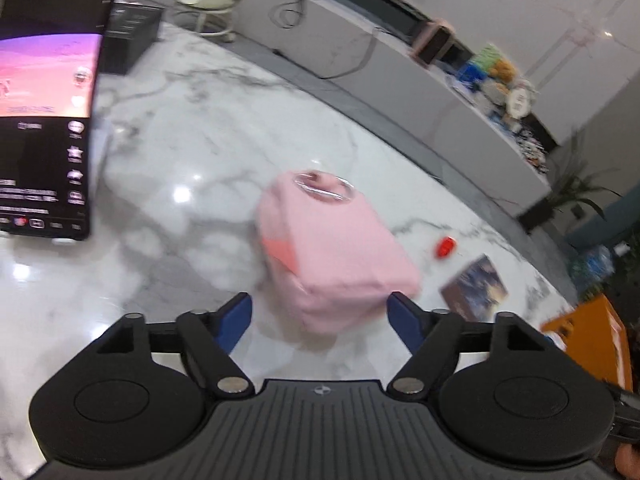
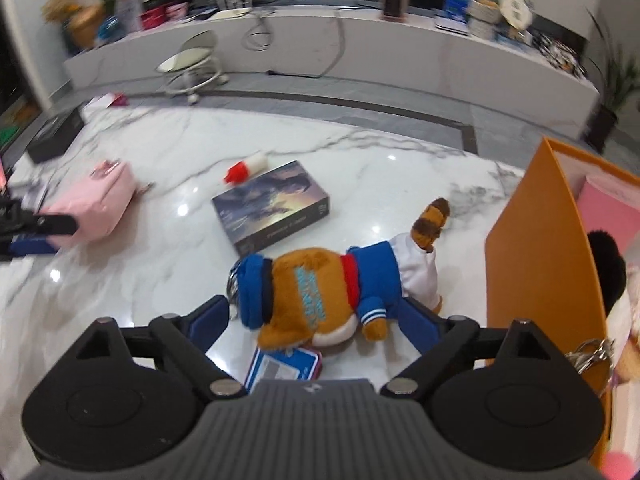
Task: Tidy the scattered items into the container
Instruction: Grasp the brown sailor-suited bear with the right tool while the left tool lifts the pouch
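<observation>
Currently plush toy (image 2: 320, 292) lies on marble floor (image 2: 360, 168) between spread fingers of right gripper (image 2: 316, 316), ungripped, orange container (image 2: 540, 260) just right. Left gripper (image 1: 320, 312) wide open, empty, facing pink pouch (image 1: 332, 248).

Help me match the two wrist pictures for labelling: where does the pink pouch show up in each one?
Left wrist view: the pink pouch lies in the middle, just ahead of the open left gripper.
Right wrist view: the pink pouch lies at the far left edge, on the marble floor.
Shared landmark: the red-capped bottle, beside the dark box.
</observation>
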